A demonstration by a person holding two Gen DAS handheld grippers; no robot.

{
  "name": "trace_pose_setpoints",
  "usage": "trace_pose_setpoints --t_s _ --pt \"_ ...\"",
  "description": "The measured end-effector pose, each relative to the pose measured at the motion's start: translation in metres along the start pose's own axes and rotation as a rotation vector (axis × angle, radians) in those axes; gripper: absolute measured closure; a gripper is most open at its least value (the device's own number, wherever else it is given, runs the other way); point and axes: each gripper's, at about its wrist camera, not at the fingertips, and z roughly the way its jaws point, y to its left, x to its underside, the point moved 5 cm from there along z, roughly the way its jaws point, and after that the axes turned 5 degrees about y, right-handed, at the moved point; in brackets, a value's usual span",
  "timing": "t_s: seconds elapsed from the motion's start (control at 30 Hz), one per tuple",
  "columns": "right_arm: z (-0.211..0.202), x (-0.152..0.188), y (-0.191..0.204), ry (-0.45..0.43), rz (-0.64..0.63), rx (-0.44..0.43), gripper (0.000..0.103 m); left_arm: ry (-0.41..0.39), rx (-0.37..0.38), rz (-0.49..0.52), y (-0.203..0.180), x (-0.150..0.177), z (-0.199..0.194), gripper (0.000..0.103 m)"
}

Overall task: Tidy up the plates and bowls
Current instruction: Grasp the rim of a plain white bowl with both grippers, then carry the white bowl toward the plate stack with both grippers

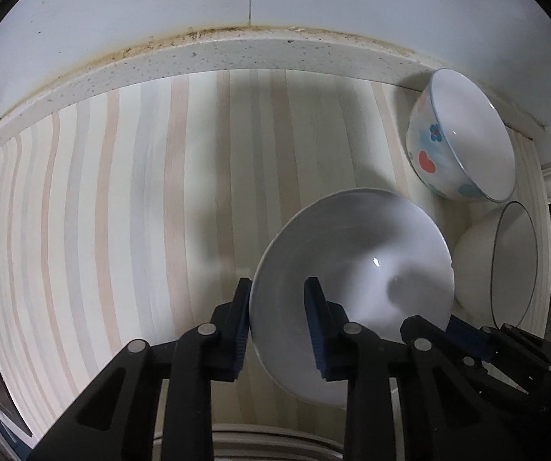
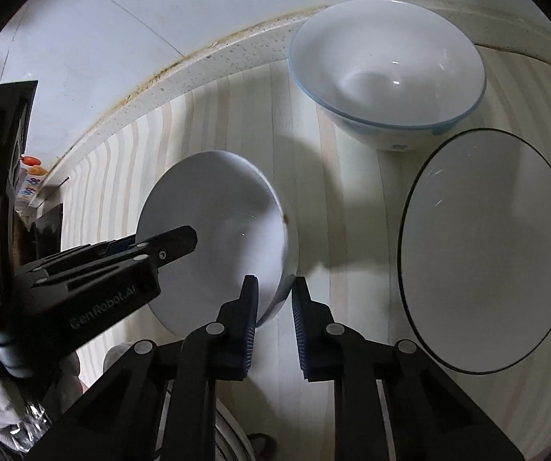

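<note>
Both grippers, left [image 1: 277,294] and right [image 2: 273,292], point steeply downward at the striped tabletop [image 1: 121,192]. Each one's fingers pinch opposite rims of the plain white ceramic bowl [image 1: 352,265].

bowl [image 1: 352,269] left of two bowls [image 1: 463,138]

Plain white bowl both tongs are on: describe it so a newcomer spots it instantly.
On the striped countertop, below the speckled back ledge, three bowls cluster at the right. Ours is the plain white bowl nearest the cameras. Unlike the flower-painted bowl and dark-rimmed bowl, it has no markings.
</note>
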Motion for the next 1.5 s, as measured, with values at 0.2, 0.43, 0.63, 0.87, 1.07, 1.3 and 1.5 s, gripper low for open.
trace_pose_setpoints --t_s 0.2,0.43,0.63,0.87,1.07,1.3,1.5 --pt "-0.025 0.011 0.005 -0.032 -0.025 -0.016 0.083 -0.055 0.021 0.012 -0.016 0.025 -0.036 0.078" --pt "-0.069 0.045 0.001 -0.076 -0.042 -0.013 0.083 -0.123 0.042 0.078 -0.044 0.072 -0.088 0.078" --pt "-0.1 0.092 -0.017 -0.076 -0.027 -0.002 0.083 -0.119 0.079 0.125 -0.072 0.101 -0.098 0.078" --pt "-0.105 0.146 -0.055 -0.045 0.035 0.002 0.083 -0.044 0.095 0.171 -0.099 0.121 -0.066 0.078" --pt "-0.086 0.169 -0.082 -0.015 0.082 0.017 0.083 0.005 0.082 0.201 -0.111 0.135 -0.035 0.078" --pt "-0.071 0.176 -0.106 -0.001 0.113 0.042 0.083 0.04 0.051 0.232 -0.123 0.138 -0.008 0.078" --pt "-0.065 0.176 -0.114 -0.005 0.127 0.062 0.083 0.059 0.032 0.252 -0.133 0.141 0.007 0.078"
